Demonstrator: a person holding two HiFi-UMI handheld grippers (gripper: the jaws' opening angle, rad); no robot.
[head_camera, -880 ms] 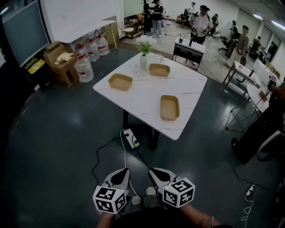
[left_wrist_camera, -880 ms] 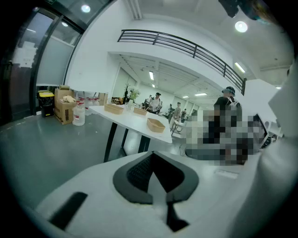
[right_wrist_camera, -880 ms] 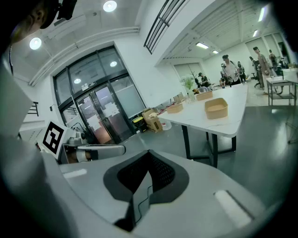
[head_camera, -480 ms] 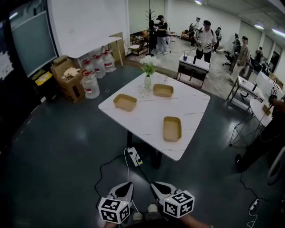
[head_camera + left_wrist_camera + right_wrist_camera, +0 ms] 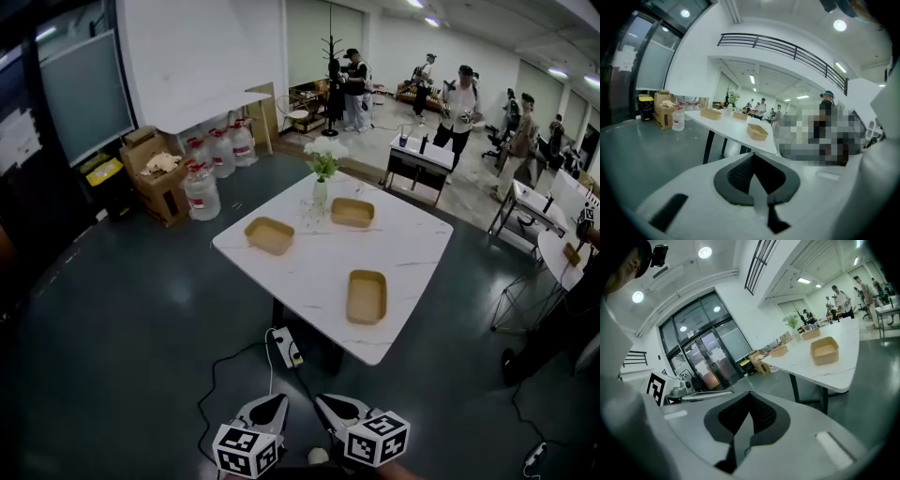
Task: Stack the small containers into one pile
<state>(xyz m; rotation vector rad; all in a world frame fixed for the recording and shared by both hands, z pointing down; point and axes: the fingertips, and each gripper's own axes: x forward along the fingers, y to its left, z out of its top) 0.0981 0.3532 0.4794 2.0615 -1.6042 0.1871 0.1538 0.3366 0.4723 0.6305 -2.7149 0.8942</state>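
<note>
Three shallow brown containers lie apart on the white table (image 5: 309, 272): one at the left (image 5: 269, 235), one at the back by the vase (image 5: 352, 213), one near the front right (image 5: 367, 296). My left gripper (image 5: 265, 410) and right gripper (image 5: 337, 407) hang side by side at the bottom of the head view, well short of the table. Both are shut with nothing between the jaws. The left gripper view shows its closed tips (image 5: 753, 159) and the nearest container (image 5: 757, 131) far ahead. From the right gripper view, closed tips (image 5: 749, 401) and that container (image 5: 825, 350) show.
A vase of white flowers (image 5: 322, 187) stands at the table's back edge. A power strip (image 5: 286, 347) with a cable lies on the dark floor before the table. Water jugs (image 5: 202, 190) and cardboard boxes (image 5: 159, 178) stand left; people and desks (image 5: 422, 155) fill the back.
The table and containers have slid lower in the head view, and both grippers have dropped toward its bottom edge. Their jaws stay shut and empty.
</note>
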